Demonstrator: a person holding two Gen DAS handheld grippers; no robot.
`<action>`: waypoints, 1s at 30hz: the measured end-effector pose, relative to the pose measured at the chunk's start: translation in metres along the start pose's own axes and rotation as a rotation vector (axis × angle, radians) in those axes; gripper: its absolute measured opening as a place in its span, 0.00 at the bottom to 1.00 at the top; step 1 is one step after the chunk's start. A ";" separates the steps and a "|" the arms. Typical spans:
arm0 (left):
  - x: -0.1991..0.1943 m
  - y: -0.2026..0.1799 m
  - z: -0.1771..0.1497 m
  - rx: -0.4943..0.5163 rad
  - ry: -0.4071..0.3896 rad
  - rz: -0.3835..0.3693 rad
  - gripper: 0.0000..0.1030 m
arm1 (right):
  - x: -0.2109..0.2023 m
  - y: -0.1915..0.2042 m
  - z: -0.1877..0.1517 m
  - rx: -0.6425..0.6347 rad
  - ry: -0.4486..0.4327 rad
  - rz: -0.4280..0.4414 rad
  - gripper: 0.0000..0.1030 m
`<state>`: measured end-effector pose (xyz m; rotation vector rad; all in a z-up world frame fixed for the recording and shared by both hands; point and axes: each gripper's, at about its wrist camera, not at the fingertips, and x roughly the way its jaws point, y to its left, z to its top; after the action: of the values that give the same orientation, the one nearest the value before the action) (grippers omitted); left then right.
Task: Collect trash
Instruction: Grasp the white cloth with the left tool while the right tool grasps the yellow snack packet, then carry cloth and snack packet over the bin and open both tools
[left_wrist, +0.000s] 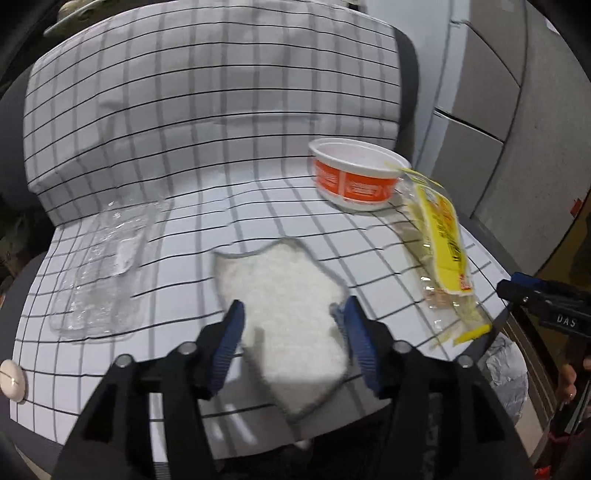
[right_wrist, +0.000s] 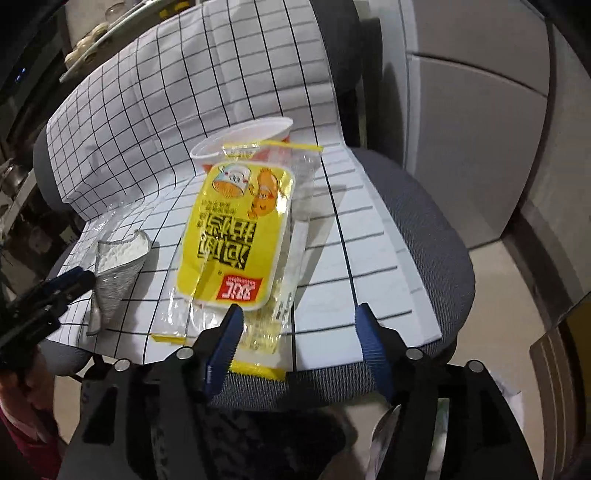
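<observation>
Trash lies scattered over the checked cloth (left_wrist: 207, 122) that covers the seat and back of a grey office chair (right_wrist: 417, 229). From my left wrist view, going from nine o'clock across: a crumpled clear plastic tray (left_wrist: 103, 269) lies flat on the cloth at nine o'clock, well apart from everything else. At the centre, a white fluffy pad with a grey edge (left_wrist: 288, 317) lies between the blue fingers of my left gripper (left_wrist: 291, 317). The jaws stand spread on either side of it; the right pad looks to touch its edge, while the left one seems just beside it, so I cannot tell whether it is truly pinched. At one o'clock sits an orange-and-white tub (left_wrist: 356, 179), upright and open at the top. Just beside it, running down toward three o'clock, lies a yellow snack wrapper (left_wrist: 441, 251), its far end touching or overlapping the tub.

In my right wrist view, the pad (right_wrist: 118, 266) sits at nine o'clock, the wrapper (right_wrist: 236, 236) fills the centre, and the tub (right_wrist: 240, 144) is behind it at twelve o'clock. My right gripper (right_wrist: 299, 332) is spread wide and holds nothing; its left finger hovers over the wrapper's near end.
</observation>
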<state>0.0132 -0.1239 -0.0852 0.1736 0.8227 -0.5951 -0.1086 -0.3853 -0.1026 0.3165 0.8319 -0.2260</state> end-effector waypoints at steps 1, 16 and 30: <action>0.000 0.004 0.002 -0.009 0.003 -0.007 0.64 | 0.001 0.001 0.001 -0.002 -0.009 0.001 0.65; 0.049 -0.014 -0.004 0.090 0.159 0.044 0.74 | 0.047 0.009 0.019 0.009 -0.014 0.055 0.72; 0.027 0.004 0.006 0.018 0.051 0.082 0.07 | 0.043 0.021 0.031 -0.003 -0.075 0.130 0.02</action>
<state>0.0340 -0.1343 -0.1016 0.2389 0.8559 -0.5232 -0.0530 -0.3804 -0.1118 0.3556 0.7347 -0.1143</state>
